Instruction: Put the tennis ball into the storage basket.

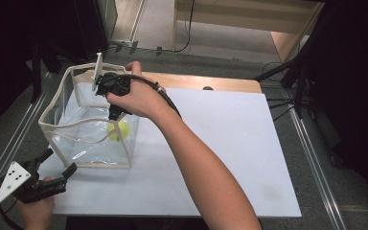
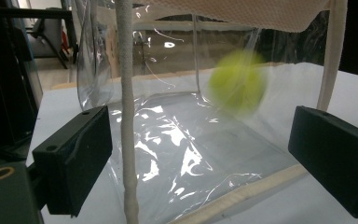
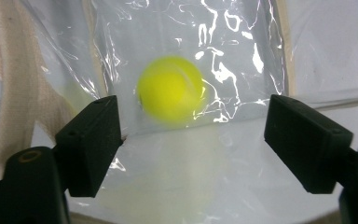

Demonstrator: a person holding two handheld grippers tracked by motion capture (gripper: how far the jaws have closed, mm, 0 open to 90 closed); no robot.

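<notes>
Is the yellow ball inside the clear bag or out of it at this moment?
Inside. The yellow ball shows through the clear bag walls, below its open rim; the right gripper is open above it.

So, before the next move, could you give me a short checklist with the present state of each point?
1. Right gripper jaws apart and empty: ok.
2. Left gripper jaws apart, clear of the clear plastic box-shaped bag with cream edging: ok.
3. Yellow-green tennis ball inside the bag: ok.
4. Ball at rest: cannot tell; it looks blurred in both gripper views.
5. Bag upright with its top open: ok.
6. Bag wholly on the white board: ok.
</notes>
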